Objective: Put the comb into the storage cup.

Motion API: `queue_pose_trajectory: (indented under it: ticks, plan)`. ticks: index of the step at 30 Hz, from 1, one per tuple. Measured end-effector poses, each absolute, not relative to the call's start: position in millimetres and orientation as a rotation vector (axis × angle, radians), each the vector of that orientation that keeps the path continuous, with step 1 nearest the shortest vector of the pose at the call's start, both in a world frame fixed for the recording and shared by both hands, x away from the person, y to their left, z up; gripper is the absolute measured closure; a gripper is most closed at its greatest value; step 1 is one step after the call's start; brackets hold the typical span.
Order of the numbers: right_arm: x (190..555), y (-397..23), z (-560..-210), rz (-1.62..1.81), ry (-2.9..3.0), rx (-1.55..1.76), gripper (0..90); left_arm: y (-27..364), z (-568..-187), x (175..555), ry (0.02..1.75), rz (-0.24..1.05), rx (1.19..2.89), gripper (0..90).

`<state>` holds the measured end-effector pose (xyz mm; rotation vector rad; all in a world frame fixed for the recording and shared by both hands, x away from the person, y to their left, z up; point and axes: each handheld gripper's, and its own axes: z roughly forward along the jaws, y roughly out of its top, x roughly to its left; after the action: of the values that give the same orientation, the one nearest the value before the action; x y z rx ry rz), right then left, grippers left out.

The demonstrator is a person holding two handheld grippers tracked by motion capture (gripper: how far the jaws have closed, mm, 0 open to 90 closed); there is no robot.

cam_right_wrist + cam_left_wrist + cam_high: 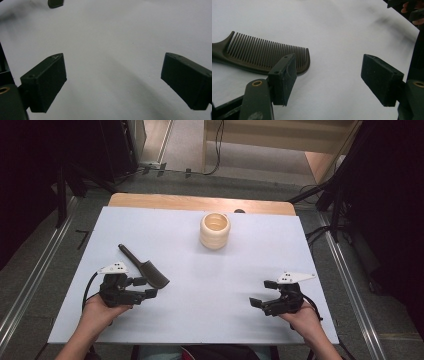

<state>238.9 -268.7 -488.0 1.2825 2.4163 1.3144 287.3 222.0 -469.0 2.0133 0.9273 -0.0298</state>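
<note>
Left tool [142,287] spread just beside comb [150,270]; right tool [262,295] spread, well apart from comb.
Risk: thin comb lying flat on bench [200,320], liable to skid or slip from the pads.

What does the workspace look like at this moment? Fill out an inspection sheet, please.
Surface: white sheet over a wooden table, clean.
Job's things: dark comb lying flat beside the left gripper, not held.
Clutter: cream ribbed cup upright near the far edge.
Grippers: left gripper open, nothing between its jaws; right gripper open, empty, over bare sheet.
Cables: one trails from each gripper; more cables on the floor beyond the table.
Surroundings: grey floor, dark stands at both sides.
</note>
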Motion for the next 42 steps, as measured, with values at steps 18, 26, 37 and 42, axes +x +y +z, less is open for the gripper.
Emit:
queue_pose_trajectory:
  ticks: [18, 26, 37, 42]
  plan:
    - [241.3, -266.5, -488.8, 1.347, 2.421, 1.283, 5.0, 223.9, -469.4, 291.7, 0.931, -0.045, 2.013, 29.0]
    - [242.0, -265.8, -489.2, 1.347, 2.428, 1.293, 5.0, 224.4, -469.4, 291.8, 0.931, -0.045, 2.012, 29.0]
    - [242.2, -266.8, -489.5, 1.353, 2.428, 1.293, 5.0, 224.4, -469.6, 292.5, 0.939, -0.056, 2.013, 29.0]
    - [242.3, -267.2, -489.5, 1.357, 2.426, 1.295, 5.0, 224.6, -469.8, 292.7, 0.941, -0.058, 2.014, 29.0]
